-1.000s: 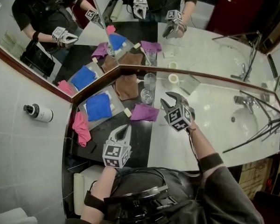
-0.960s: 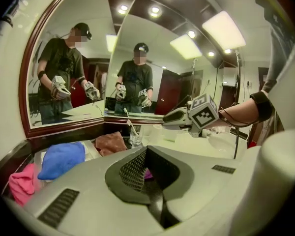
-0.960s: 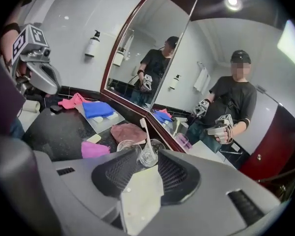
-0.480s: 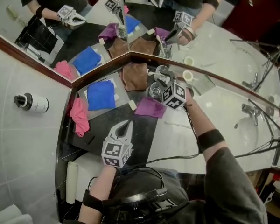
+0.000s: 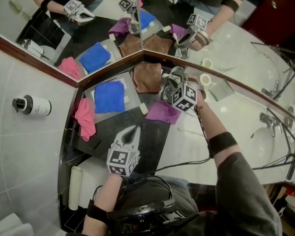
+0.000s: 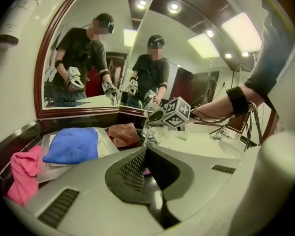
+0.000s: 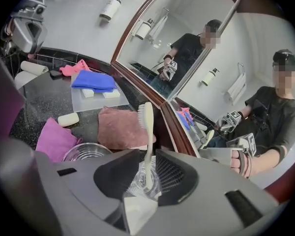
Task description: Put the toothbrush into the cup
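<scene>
A cream toothbrush (image 7: 147,132) stands bristles-up in a clear glass cup (image 7: 143,183) by the mirror corner. A second, empty glass (image 7: 86,152) stands just left of it. My right gripper (image 7: 147,156) reaches over the cup with the toothbrush handle between its jaws, which have just been closing. A narrow gap still shows on each side of the handle. In the head view the right gripper (image 5: 173,80) hides most of the two glasses. My left gripper (image 5: 132,132) hovers shut and empty over the dark counter, well short of them.
Around the glasses lie a brown cloth (image 5: 147,77), a purple cloth (image 5: 163,112) and a soap bar (image 5: 143,109). A blue cloth (image 5: 109,95) rests on a white tray, a pink cloth (image 5: 85,117) at the left. The angled mirror stands right behind; a faucet (image 5: 268,122) is far right.
My right gripper has moved from over the pale counter up and left to the glasses at the mirror, rolling as it went, and its jaws have narrowed. The left gripper has sunk a little.
</scene>
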Demonstrator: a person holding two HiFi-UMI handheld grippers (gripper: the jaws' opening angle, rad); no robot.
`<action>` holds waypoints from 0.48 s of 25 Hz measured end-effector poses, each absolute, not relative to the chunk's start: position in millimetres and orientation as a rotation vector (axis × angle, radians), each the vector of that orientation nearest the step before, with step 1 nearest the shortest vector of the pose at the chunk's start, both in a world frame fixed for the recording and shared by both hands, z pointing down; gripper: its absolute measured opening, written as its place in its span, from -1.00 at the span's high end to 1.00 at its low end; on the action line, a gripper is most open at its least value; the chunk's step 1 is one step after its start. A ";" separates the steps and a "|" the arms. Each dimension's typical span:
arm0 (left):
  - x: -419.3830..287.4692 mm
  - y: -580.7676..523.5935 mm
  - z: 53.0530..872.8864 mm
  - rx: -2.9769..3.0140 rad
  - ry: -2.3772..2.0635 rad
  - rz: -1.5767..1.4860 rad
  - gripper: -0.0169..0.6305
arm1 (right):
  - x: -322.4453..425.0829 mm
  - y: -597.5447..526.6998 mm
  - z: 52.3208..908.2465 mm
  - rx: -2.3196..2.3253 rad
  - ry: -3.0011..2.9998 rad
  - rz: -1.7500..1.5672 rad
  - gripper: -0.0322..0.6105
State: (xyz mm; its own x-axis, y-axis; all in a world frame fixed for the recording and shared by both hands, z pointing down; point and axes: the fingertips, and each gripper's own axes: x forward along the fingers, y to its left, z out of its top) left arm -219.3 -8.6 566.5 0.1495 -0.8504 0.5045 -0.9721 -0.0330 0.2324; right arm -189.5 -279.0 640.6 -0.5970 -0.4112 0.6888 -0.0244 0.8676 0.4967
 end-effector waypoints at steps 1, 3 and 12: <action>-219.0 -7.8 566.6 1.913 -1.729 0.309 0.94 | -190.3 -279.0 641.0 0.312 -2.158 -0.569 0.56; -220.6 -5.5 569.1 1.902 -1.738 0.314 0.94 | -191.4 -279.5 641.4 0.313 -2.161 -0.584 0.68; -219.3 -1.4 573.0 1.892 -1.746 0.314 0.94 | -189.2 -281.6 633.1 0.373 -2.222 -0.514 0.72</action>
State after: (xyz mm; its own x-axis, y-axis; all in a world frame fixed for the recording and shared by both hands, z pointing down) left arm -219.3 -1.4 573.0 0.1326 -0.8473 0.5143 -0.9734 -0.0134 0.2288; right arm -189.2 -281.6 633.1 -0.6309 -0.4241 0.6497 -0.0959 0.8736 0.4771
